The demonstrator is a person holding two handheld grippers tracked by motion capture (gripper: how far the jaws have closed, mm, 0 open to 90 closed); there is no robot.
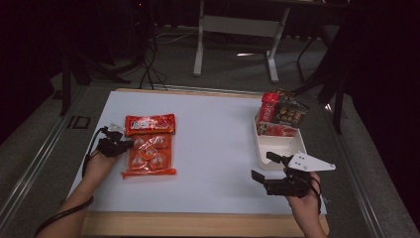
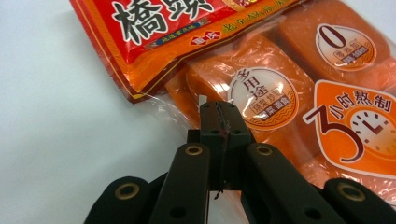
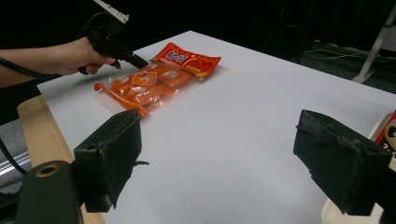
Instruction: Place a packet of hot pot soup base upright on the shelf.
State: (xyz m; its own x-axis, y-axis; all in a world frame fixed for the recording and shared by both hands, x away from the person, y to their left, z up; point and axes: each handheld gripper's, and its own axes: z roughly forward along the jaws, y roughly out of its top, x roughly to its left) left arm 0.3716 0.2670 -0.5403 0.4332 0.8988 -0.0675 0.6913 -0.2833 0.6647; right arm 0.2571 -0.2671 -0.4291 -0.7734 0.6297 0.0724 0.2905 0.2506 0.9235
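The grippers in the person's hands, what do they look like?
Both are black. The left gripper has two black jaws with brass-coloured rivets. The right gripper has chunky, square black pads on its jaws and a grey three-cornered plate on top. A black cable trails along the left forearm. No sleeves show.

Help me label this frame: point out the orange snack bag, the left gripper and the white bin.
orange snack bag (image 1: 150, 154), high view, clear middle panel.
left gripper (image 2: 219, 122), left gripper view, closed jaw tips.
white bin (image 1: 278, 145), high view, bare inner wall.
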